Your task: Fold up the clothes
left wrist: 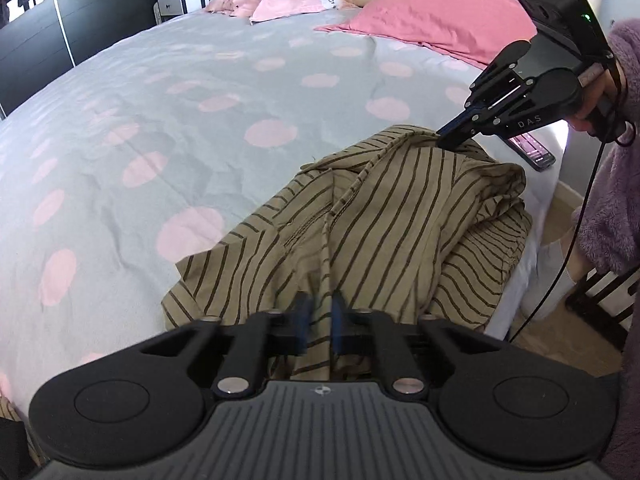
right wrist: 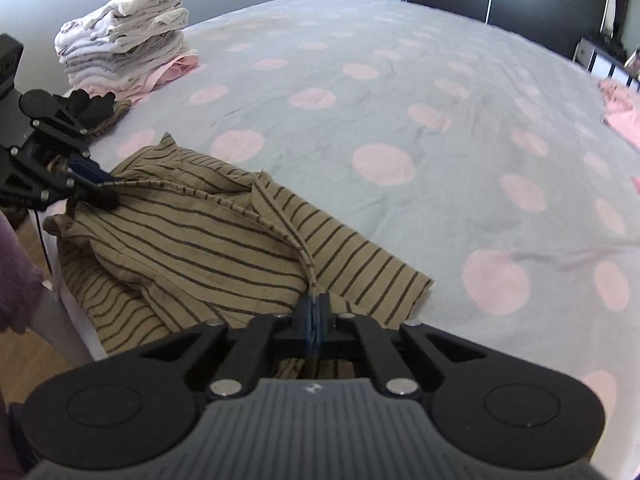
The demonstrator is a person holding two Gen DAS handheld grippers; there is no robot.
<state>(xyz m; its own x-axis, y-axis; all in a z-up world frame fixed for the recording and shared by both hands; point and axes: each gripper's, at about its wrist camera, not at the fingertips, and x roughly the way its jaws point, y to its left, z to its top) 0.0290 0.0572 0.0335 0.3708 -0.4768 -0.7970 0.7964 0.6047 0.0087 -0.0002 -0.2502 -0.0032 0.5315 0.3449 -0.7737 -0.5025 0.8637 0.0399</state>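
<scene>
A striped shirt (left wrist: 380,216) lies bunched at the near edge of the bed (left wrist: 200,92), partly doubled over itself, with one part of it hanging past the mattress edge on the person's side. Both grippers hold the same seamed edge of it, which runs taut between them. The left gripper (left wrist: 320,312) has its jaws a little apart with the hem between them, so it is hard to tell how firmly they pinch. The right gripper (right wrist: 316,312) has its jaws pressed together on the other end of that hem.

The cloth looks thin, light and limp. It should drape and crease wherever it is not held, and it could slide out of a loose grip. Seams and hems look like the best places to hold, since doubled cloth gives more to pinch.

Toward the far side, the bedspread is wide and bare, which gives plenty of room to spread and flatten the shirt. A pile of folded laundry (right wrist: 124,36) sits well apart at one corner, and pink pillows (left wrist: 432,16) lie by the headboard. A phone (left wrist: 532,152) lies near the bed's edge beside the shirt.
</scene>
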